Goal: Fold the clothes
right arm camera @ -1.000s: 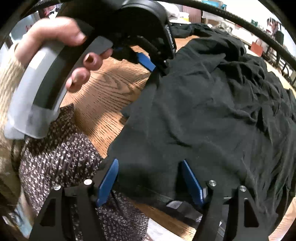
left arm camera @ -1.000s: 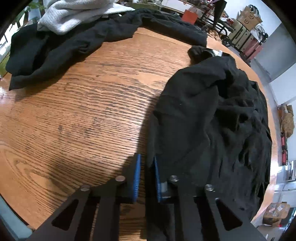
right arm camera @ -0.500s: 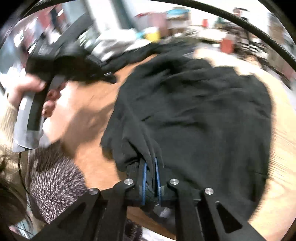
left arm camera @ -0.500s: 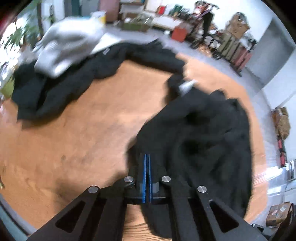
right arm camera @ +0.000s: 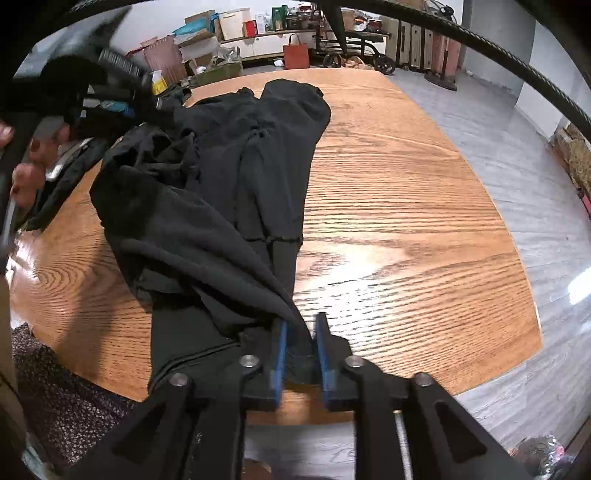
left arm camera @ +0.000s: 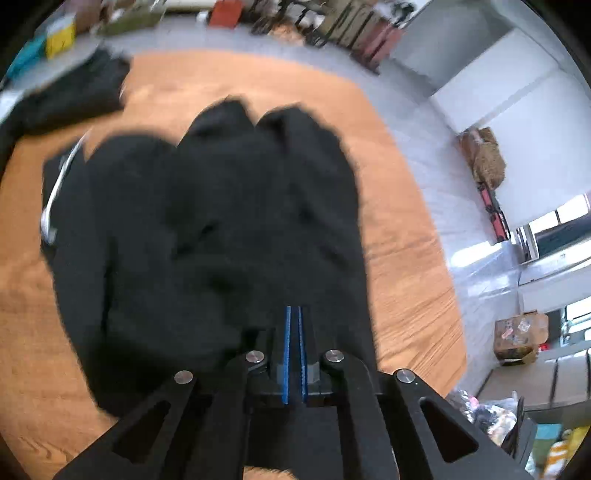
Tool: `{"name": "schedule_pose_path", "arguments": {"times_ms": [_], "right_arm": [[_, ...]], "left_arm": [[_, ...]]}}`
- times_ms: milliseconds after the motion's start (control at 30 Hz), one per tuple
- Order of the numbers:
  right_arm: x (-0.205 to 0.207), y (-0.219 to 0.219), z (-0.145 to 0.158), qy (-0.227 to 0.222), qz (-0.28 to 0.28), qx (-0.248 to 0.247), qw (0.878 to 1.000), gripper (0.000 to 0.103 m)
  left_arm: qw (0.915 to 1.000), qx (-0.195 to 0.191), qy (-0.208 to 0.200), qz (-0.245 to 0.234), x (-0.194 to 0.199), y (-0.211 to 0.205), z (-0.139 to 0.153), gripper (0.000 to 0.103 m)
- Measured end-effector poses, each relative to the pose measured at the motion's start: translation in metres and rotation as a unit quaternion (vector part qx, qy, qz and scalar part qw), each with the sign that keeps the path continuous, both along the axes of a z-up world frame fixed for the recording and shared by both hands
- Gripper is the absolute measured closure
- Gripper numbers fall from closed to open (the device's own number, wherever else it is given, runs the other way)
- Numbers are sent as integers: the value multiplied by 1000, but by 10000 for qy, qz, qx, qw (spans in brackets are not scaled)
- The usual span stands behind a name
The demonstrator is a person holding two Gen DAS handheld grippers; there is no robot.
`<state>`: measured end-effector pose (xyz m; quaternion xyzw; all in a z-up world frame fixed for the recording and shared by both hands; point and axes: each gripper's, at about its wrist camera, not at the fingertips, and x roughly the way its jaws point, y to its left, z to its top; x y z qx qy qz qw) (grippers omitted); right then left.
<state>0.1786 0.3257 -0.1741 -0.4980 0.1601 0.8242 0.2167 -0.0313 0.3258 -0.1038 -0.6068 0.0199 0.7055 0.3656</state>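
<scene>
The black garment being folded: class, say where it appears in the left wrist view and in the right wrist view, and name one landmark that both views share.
Left wrist view: the black garment fills the centre, running down to the gripper.
Right wrist view: it lies left of centre, stretching from the far table edge to the gripper.
Shared landmark: the red bag on the floor beyond the wooden table.

I see a round wooden table on a grey floor. Behind it I make out a red bag, cardboard boxes, suitcases and a cluttered low shelf.
</scene>
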Motion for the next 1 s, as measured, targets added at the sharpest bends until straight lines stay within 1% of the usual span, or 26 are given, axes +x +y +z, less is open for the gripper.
{"name": "schedule_pose_path", "arguments": {"times_ms": [33, 67, 100, 133, 167, 200, 233, 300, 367, 400, 467, 500, 533, 567, 633, 700, 767, 833, 900, 933, 967, 1000], "right_arm": [[-1, 1, 0, -10, -36, 34, 10000, 51], [-1, 3, 1, -6, -63, 52, 10000, 50], [3, 8, 4, 40, -64, 25, 10000, 51], [6, 13, 7, 86, -65, -2, 9999, 49], [8, 16, 10, 131, -72, -6, 9999, 48], [8, 17, 14, 172, -93, 52, 9998, 47], [12, 18, 19, 215, -106, 98, 9997, 47], [15, 19, 27, 270, -99, 176, 9994, 45], [15, 20, 33, 299, -61, 249, 9992, 44], [15, 19, 36, 316, -34, 287, 9991, 44], [13, 14, 44, 372, 75, 375, 9986, 44], [12, 11, 47, 433, 154, 406, 9981, 42], [10, 7, 50, 496, 239, 427, 9976, 34], [9, 3, 52, 548, 343, 418, 9970, 30], [3, -4, 51, 557, 554, 393, 9961, 30], [-3, -13, 47, 511, 780, 364, 9950, 30], [-10, -22, 37, 403, 1018, 286, 9936, 30], [-17, -30, 25, 272, 1155, 264, 9926, 30], [-21, -32, 16, 201, 1180, 289, 9924, 30], [-22, -32, 13, 173, 1159, 307, 9926, 30], [-23, -29, 11, 148, 1097, 320, 9933, 36], [-23, -27, 10, 109, 1029, 334, 9941, 48]], "left_arm": [[9998, -3, -106, 139, -5, -15, -3, 89], [9994, 48, -162, 291, -16, -32, -6, 73], [9982, 122, -212, 545, -24, -53, -4, 62], [9962, 198, -261, 809, -32, -75, -1, 42], [9922, 295, -299, 1174, -43, -99, 2, 33], [9870, 387, -304, 1529, -50, -122, 4, 31], [9798, 410, -247, 1941, -60, -149, 7, 30], [9730, 293, -162, 2285, -70, -176, 8, 30], [9695, 175, -170, 2437, -73, -190, 5, 30], [9700, 125, -171, 2423, -73, -192, 2, 30], [9734, -21, -170, 2283, -71, -187, -9, 30], [9754, -97, -194, 2195, -69, -177, -16, 30], [9775, -142, -249, 2091, -68, -168, -23, 30], [9794, -184, -308, 1985, -68, -159, -31, 30], [9821, -189, -423, 1828, -64, -146, -42, 30], [9834, -78, -499, 1745, -63, -133, -47, 30], [9853, 13, -536, 1620, -62, -120, -51, 30], [9874, 0, -506, 1496, -60, -110, -55, 32], [9886, -113, -342, 1462, -49, -108, -51, 53], [9890, -135, -289, 1448, -46, -107, -51, 70], [9888, -84, -255, 1470, -46, -109, -50, 82], [9885, -26, -224, 1497, -47, -112, -49, 88]]}}
